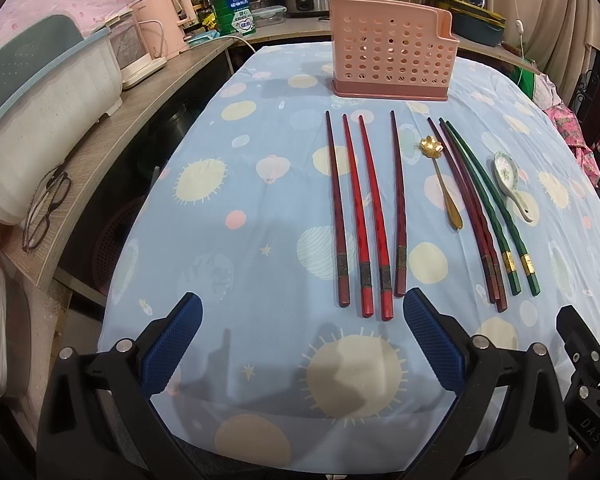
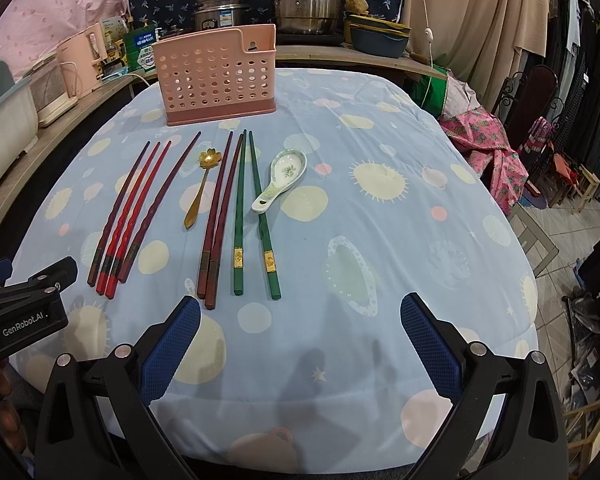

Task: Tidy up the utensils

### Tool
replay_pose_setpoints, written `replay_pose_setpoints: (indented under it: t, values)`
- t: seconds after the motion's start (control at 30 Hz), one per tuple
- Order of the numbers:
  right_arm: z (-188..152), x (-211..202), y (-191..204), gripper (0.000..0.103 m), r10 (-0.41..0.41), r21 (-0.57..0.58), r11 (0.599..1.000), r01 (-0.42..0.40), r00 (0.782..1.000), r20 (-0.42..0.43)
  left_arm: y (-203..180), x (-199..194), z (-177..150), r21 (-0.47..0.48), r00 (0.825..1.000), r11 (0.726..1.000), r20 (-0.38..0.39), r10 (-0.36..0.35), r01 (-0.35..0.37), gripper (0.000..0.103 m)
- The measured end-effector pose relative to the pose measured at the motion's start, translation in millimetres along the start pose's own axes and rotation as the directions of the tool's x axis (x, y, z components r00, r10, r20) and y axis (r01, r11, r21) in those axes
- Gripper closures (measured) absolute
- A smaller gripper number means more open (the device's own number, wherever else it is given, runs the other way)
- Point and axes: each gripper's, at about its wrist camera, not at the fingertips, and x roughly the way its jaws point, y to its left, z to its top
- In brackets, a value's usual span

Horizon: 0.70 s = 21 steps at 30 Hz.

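A pink perforated utensil holder [image 1: 390,50] [image 2: 218,76] stands at the far side of the table. In front of it lie several red and dark red chopsticks [image 1: 366,216] [image 2: 134,216], a gold flower spoon [image 1: 444,184] [image 2: 200,188], two brown chopsticks [image 1: 466,208] [image 2: 220,216], two green chopsticks [image 1: 488,208] [image 2: 252,212] and a white ceramic spoon [image 1: 510,182] [image 2: 280,178]. My left gripper [image 1: 302,336] is open and empty, just short of the red chopsticks' near ends. My right gripper [image 2: 300,336] is open and empty, near the green chopsticks' ends.
The table wears a blue cloth with pale circles [image 1: 260,184] [image 2: 380,240]. A wooden shelf at left [image 1: 112,136] holds a white dish rack [image 1: 40,120], glasses [image 1: 46,208] and a pink kettle [image 1: 168,24]. Steel pots [image 2: 304,0] stand behind. Clothes racks [image 2: 580,100] are at right.
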Motion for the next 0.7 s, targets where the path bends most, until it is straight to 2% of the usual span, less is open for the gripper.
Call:
replay_pose_setpoints:
  t: [0.5,0.7]
  values:
    - [0.0,0.1,-0.4,0.007,0.001,0.002,1.000,-0.001,1.000,-0.001,1.3,0.9,-0.6,0.003,1.000,1.000,-0.005,-0.002,0.002,0.007]
    - [-0.6,5.7,-3.5,0.007,-0.004,0.014,1.000,0.004,1.000,-0.010,8.8,5.4,0.9,-0.033,0.999,0.999,-0.030,-0.027,0.026,0.007]
